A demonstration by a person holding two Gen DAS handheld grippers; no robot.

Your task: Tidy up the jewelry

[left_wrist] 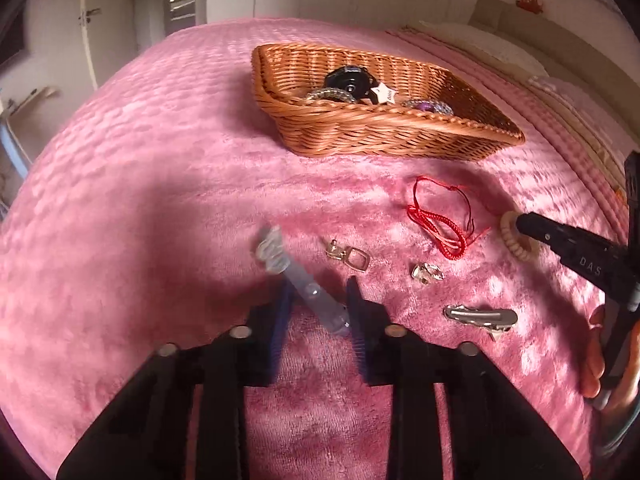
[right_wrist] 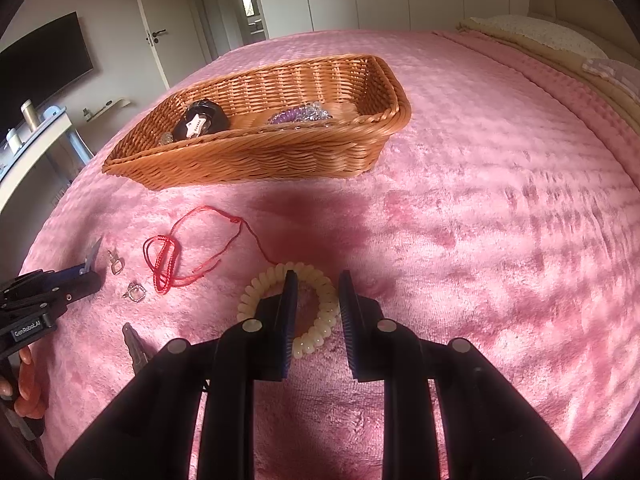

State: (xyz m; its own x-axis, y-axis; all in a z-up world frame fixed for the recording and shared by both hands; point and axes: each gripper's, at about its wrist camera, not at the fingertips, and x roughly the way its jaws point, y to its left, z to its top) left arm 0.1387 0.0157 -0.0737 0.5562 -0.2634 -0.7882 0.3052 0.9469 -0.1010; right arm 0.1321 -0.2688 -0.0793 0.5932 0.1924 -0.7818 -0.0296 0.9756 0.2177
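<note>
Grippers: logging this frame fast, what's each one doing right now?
Left gripper: open, straddling the clear hair clip, not clamped.
Right gripper: open, fingers straddling one side of the cream spiral hair tie.

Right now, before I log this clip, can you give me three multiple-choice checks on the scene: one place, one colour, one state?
1. Where does the red cord bracelet lie?
A. In the woven wicker basket
B. On the pink plush bedspread, in front of the basket
C. In the right claw

2. What colour is the spiral hair tie?
A. Cream
B. Black
C. Green

3. How is the right claw?
A. Shut on the bracelet
B. Open, astride one side of the hair tie
C. Inside the basket

Answers: B, the cord lies loose on the plush; A, its coils are pale cream; B, a gap shows between the fingers, with the coil band crossing it.
</note>
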